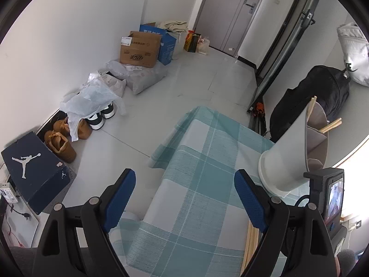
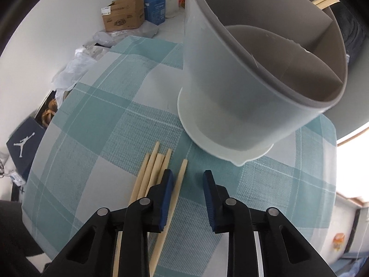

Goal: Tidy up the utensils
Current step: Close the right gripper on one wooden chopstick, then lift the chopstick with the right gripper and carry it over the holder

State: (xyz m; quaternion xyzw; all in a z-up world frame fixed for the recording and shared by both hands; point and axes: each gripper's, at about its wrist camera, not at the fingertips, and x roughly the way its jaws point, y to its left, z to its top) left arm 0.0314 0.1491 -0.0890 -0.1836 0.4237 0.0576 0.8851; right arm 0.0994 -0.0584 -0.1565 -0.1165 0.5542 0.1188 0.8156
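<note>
A white divided utensil holder [image 2: 242, 80] stands on the teal checked tablecloth [image 2: 103, 120], with chopsticks [image 2: 325, 0] in its far compartment. Several loose wooden chopsticks [image 2: 152, 173] lie on the cloth just in front of the holder. My right gripper [image 2: 188, 177] is open, low over the cloth, with one chopstick [image 2: 178, 184] between its blue pads. My left gripper [image 1: 184, 184] is open and empty, over the table's left part. The holder [image 1: 290, 152] shows at the right of the left wrist view, with chopsticks [image 1: 251, 237] by the right finger.
On the floor beyond the table lie a dark shoe box [image 1: 34, 170], brown shoes [image 1: 60, 143], plastic bags [image 1: 92, 99] and cardboard boxes [image 1: 140, 48]. A black bag [image 1: 318, 97] leans by a door frame at right. The table's left edge drops off close to my left gripper.
</note>
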